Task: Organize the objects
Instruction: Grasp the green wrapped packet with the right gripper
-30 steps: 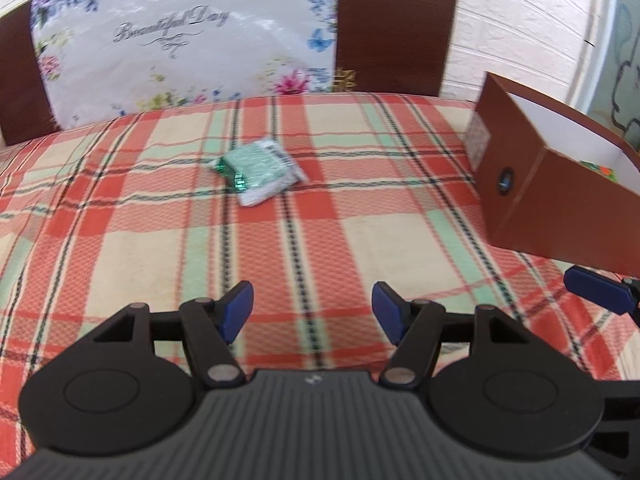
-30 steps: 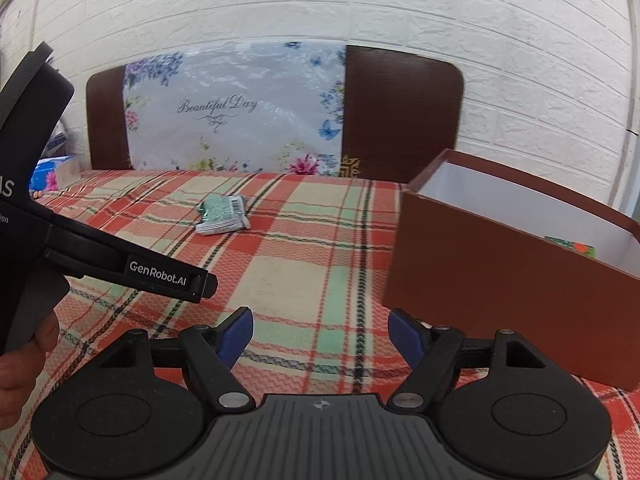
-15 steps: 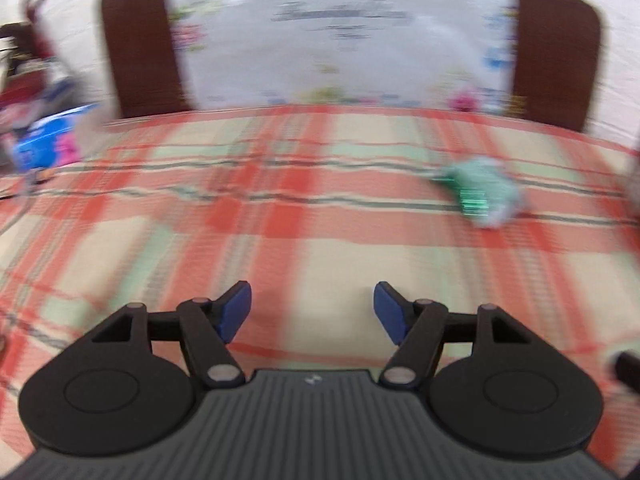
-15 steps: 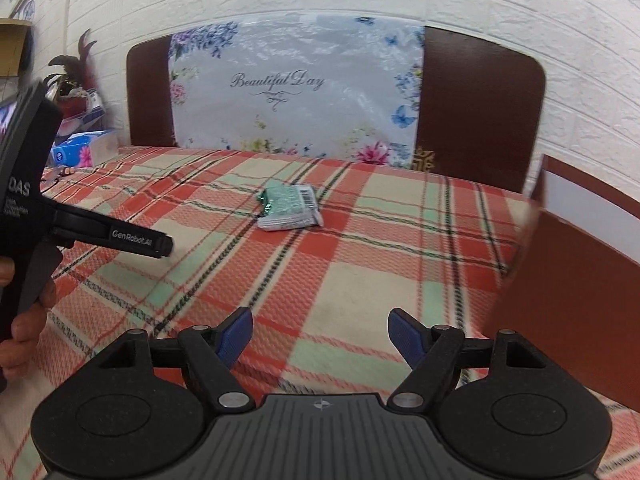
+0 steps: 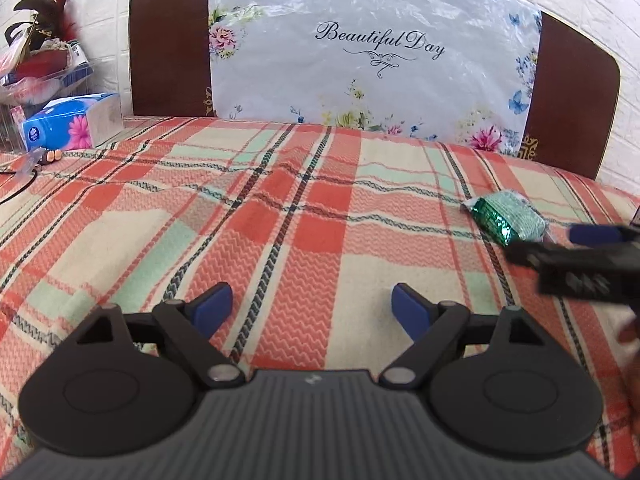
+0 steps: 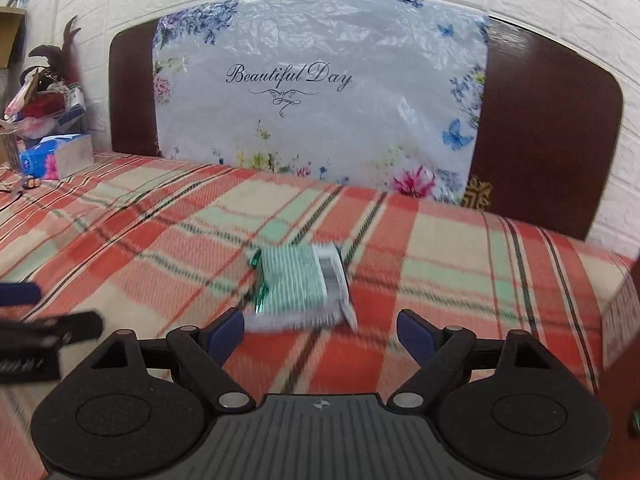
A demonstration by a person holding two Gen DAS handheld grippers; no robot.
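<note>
The right gripper [image 6: 320, 334] points down at a small green packet [image 6: 298, 290] lying flat on the plaid blanket [image 5: 280, 240] of the bed; its jaws are opening and stand wide apart, with nothing pressed between them. The packet sits just ahead of the jaws, a little toward the left blue pad, and its near edge already reaches about level with the fingertips, though the view is smeared and I cannot tell whether that pad touches it. The left gripper [image 5: 310, 306] is also opening, jaws apart and empty, over bare blanket; from its view the packet lies well off to the right of the jaws, close beside the tip of the other tool. The packet looks like a thin sealed wrapper with a shiny green crimped end and a white label panel, so it is probably light, soft and crinkly, likely to slide on its film and to give under pressure. The blanket beneath is soft too, so pressing down may sink it rather than pin it. A sensible hold would be across the short width of the body, near the middle, not on the flimsy crimped end or label flap. A tissue box [image 5: 72, 120] stands far beyond the jaws to the left.
</note>
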